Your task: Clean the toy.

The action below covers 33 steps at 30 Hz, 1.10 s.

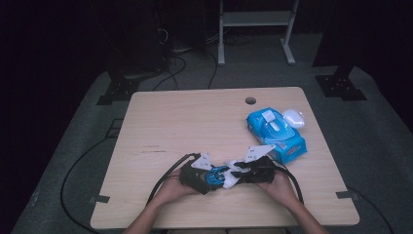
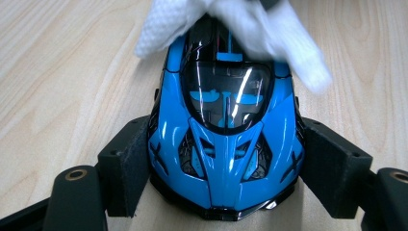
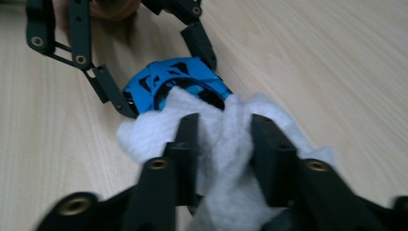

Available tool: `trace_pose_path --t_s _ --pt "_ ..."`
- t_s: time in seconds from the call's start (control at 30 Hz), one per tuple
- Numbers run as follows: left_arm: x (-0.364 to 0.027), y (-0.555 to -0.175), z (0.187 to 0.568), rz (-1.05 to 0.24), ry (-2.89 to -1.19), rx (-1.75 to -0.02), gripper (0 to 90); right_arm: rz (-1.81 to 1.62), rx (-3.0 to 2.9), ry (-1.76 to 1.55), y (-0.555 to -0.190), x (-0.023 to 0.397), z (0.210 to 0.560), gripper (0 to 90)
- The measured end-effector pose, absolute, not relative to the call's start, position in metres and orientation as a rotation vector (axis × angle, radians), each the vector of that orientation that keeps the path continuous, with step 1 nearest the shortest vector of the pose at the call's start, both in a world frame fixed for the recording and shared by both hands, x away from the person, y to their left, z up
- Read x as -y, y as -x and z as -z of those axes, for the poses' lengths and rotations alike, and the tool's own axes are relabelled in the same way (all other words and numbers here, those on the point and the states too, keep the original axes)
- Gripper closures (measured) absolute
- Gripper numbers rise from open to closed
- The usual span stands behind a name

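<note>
High view: the person is working at the near edge of the tabletop [image 1: 160, 117], wiping a blue toy car [image 1: 215, 175] with a white cloth [image 1: 234, 171]. The left gripper [image 1: 210, 178] is steadying the car while the right gripper [image 1: 242, 171] is bringing the cloth against it from the right. A blue packet [image 1: 275, 134] with a white pad [image 1: 294, 118] beside it is lying well apart, at the far right.

Left gripper view: the jaws are standing partly spread and pinching the toy car [image 2: 225, 130] by its two flanks, both pads pressed to the bodywork. The car is resting on the tabletop, its far end covered by the cloth [image 2: 250, 29].

Right gripper view: the jaws are standing slightly apart with the cloth [image 3: 222, 144] bunched between them; the pads are touching it on both sides, so it counts as pinched, though loosely. The cloth is draped over the near end of the car [image 3: 175, 82].

Judgement: the wiping step is in hand. The next move calls for a firmer hold on the cloth, then a stroke along the roof while the left jaws keep the car fixed.
</note>
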<state>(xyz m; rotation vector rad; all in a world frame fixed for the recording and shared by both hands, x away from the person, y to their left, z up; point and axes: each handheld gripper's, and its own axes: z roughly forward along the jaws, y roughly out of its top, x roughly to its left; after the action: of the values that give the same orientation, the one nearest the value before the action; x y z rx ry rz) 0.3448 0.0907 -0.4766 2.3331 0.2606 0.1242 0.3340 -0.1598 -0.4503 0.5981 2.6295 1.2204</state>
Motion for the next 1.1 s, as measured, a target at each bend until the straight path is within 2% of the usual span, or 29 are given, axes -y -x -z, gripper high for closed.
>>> trace_pose_path --t_s 0.03,0.13,0.23,0.3,0.4,0.53,0.63,0.73,0.83,0.93,0.97,1.1 --pt "-0.09 -0.345 0.476 -0.131 -2.336 -0.256 24.9 -1.211 -2.613 -0.599 -0.333 0.165 0.451 74.5" --pt "-0.09 -0.344 0.476 -0.132 -2.34 -0.271 24.3 -1.177 -2.615 -0.619 -0.335 0.171 0.449 78.3" --pt "-0.091 -0.344 0.477 -0.139 -2.368 -0.309 14.0 -1.156 -2.614 -0.632 -0.336 0.176 0.447 79.3" --pt "-0.095 -0.344 0.477 -0.141 -2.368 -0.318 14.8 -1.156 -2.599 -0.647 -0.334 0.184 0.447 80.3" --pt "-0.099 -0.345 0.475 -0.119 -2.355 -0.302 22.6 -1.157 -2.595 -0.662 -0.332 0.187 0.446 81.1" --pt "-0.095 -0.344 0.476 -0.128 -2.355 -0.295 22.6 -1.206 -2.606 -0.631 -0.328 0.178 0.444 81.7" --pt "-0.093 -0.344 0.476 -0.13 -2.353 -0.296 23.1 -1.231 -2.671 -0.539 -0.319 0.157 0.447 81.4" --pt "-0.096 -0.344 0.477 -0.122 -2.343 -0.304 22.7 -1.145 -2.679 -0.446 -0.314 0.147 0.444 81.4" --pt "-0.097 -0.345 0.478 -0.124 -2.339 -0.348 16.5 -1.139 -2.678 -0.479 -0.319 0.157 0.445 81.5" --pt "-0.097 -0.344 0.477 -0.115 -2.322 -0.321 18.2 -1.203 -2.696 -0.612 -0.327 0.178 0.448 81.8" --pt "-0.097 -0.344 0.478 -0.122 -2.328 -0.317 22.5 -1.228 -2.691 -0.632 -0.329 0.182 0.449 81.9" --pt "-0.093 -0.343 0.478 -0.133 -2.327 -0.301 23.2 -1.212 -2.681 -0.558 -0.324 0.16 0.446 81.9"
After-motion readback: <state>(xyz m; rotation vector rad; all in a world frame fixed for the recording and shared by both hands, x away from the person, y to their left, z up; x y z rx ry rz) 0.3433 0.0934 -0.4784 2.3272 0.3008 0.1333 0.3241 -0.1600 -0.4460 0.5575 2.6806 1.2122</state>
